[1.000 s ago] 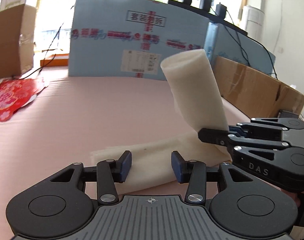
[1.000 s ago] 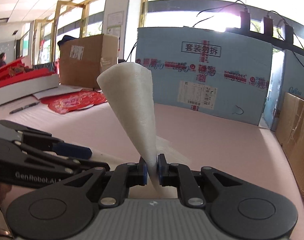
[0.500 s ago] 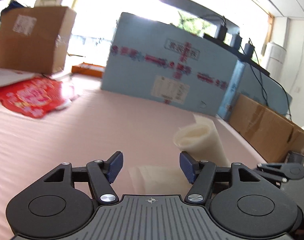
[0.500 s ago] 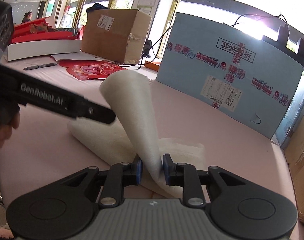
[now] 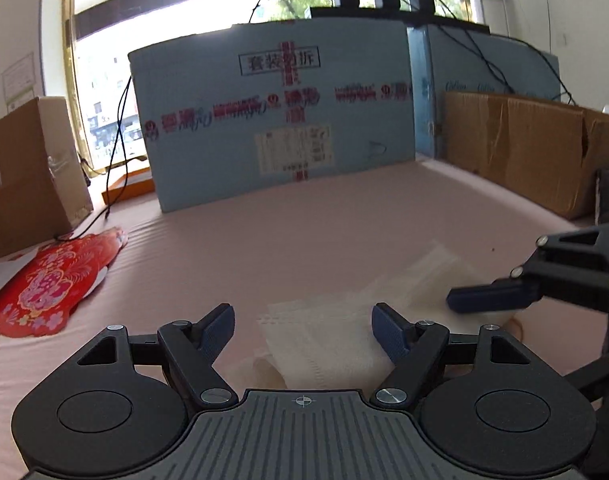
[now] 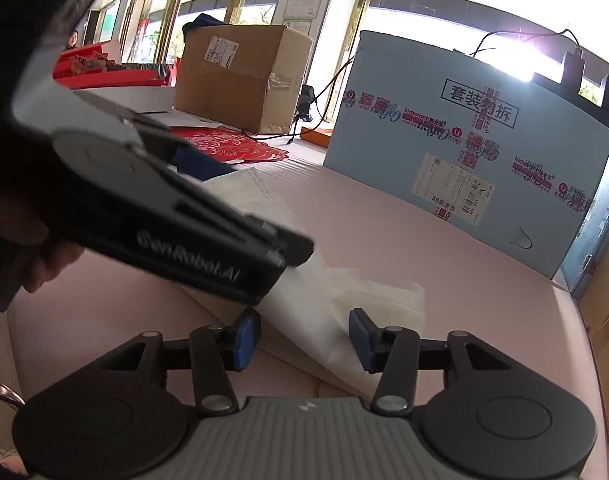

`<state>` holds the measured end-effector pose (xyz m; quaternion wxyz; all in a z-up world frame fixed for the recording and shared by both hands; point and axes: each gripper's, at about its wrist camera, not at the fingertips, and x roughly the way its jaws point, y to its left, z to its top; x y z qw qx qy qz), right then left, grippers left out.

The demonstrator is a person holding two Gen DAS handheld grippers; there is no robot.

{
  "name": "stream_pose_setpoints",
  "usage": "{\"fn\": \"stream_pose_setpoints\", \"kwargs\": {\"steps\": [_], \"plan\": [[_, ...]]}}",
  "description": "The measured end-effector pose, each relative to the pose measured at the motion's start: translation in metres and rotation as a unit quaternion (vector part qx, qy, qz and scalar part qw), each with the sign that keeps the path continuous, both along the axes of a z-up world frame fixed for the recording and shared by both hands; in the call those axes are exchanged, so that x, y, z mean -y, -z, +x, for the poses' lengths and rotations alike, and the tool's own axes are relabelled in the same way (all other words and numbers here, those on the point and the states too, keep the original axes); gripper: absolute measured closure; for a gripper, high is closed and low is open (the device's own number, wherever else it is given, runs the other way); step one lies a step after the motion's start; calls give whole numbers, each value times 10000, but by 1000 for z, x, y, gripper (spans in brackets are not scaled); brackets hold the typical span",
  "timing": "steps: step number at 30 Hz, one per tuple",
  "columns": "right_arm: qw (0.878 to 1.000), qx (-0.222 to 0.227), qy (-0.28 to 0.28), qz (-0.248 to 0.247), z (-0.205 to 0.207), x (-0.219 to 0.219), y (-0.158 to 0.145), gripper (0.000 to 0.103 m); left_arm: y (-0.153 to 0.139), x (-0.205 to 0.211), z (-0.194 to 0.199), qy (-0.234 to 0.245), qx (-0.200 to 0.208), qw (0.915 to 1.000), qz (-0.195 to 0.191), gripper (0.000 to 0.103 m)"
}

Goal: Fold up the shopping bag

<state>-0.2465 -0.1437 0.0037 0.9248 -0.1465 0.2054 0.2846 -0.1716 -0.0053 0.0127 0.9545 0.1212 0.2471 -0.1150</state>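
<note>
Both tongs opening and released, left tongs [image 5: 303, 330] and right tongs [image 6: 304, 338] above white shopping bag [image 6: 324, 312], apparently folded flat on pink counter [image 5: 284, 232].

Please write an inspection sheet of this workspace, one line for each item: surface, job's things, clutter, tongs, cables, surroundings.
Surface: pink table, bare in the middle.
Job's things: white shopping bag lies folded flat on the table, in front of both tongs.
Clutter: red paper decoration lies at the table's left side.
Tongs: left tongs opening, pads clear of the bag; right tongs opening, bag lies between the pads, not pinched.
Cables: black cable hangs beside the blue board; more run along the top.
Surroundings: blue printed board, brown cardboard box, flattened cardboard, bright windows behind.
</note>
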Motion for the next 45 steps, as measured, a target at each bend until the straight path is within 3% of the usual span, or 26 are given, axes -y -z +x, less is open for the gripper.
{"fn": "stream_pose_setpoints", "kwargs": {"steps": [4, 8, 12, 14, 17, 19, 23, 25, 29, 32, 34, 35, 37, 39, 41, 43, 44, 45], "plan": [[9999, -104, -85, 100, -9, 14, 0, 45, 6, 1, -3, 34, 31, 9999, 145, 25], [9971, -258, -14, 716, -18, 48, -9, 42, 7, 0, -3, 102, 53, 9997, 224, 25], [9917, -482, 509, 1078, -6, 79, -15, 41, 5, 4, -4, 182, 85, 9989, 413, 25], [9876, -811, 673, 1166, 5, 91, -12, 41, 5, 4, -3, 204, 77, 9987, 459, 25], [9762, -1492, 775, 1372, 24, 104, -4, 43, 8, -5, 2, 137, -72, 9998, 108, 22], [9734, -1615, 726, 1452, 30, 107, -2, 45, 10, -16, 5, 30, -224, 9994, -245, 21], [9839, -1416, 762, 785, 37, 91, -2, 56, 13, -30, 7, -152, -401, 9967, -689, 20], [9925, -1035, 638, 119, 30, 72, -1, 59, 15, -33, 7, -179, -405, 9963, -738, 20], [9951, -819, 259, -494, 24, 54, -2, 83, 15, -31, 5, -170, -351, 9971, -658, 19], [9940, -1014, 156, -383, 29, 57, -5, 87, 13, -22, 2, -53, -173, 9996, -212, 19], [9912, -1294, 276, -46, 37, 67, -7, 97, 12, -6, -2, 139, 134, 9981, 584, 19], [9894, -1389, 403, 111, 40, 71, -8, 100, 13, 5, -5, 304, 346, 9925, 1130, 19], [9882, -1423, 510, 249, 40, 74, -6, 100, 15, 28, -10, 708, 736, 9712, 2151, 21], [9890, -1351, 554, 239, 36, 72, -4, 100, 15, 45, -14, 1189, 944, 9503, 2718, 21], [9900, -1268, 579, 199, 33, 70, -2, 100, 13, 55, -13, 1589, 939, 9413, 2826, 24], [9901, -1252, 593, 227, 31, 71, -1, 100, 10, 65, -9, 1998, 831, 9338, 2850, 46], [9901, -1245, 600, 236, 31, 71, -1, 100, 10, 68, -5, 2147, 676, 9346, 2755, 61], [9903, -1229, 603, 235, 30, 71, -1, 100, 11, 69, -1, 2212, 561, 9366, 2658, 66]]}}
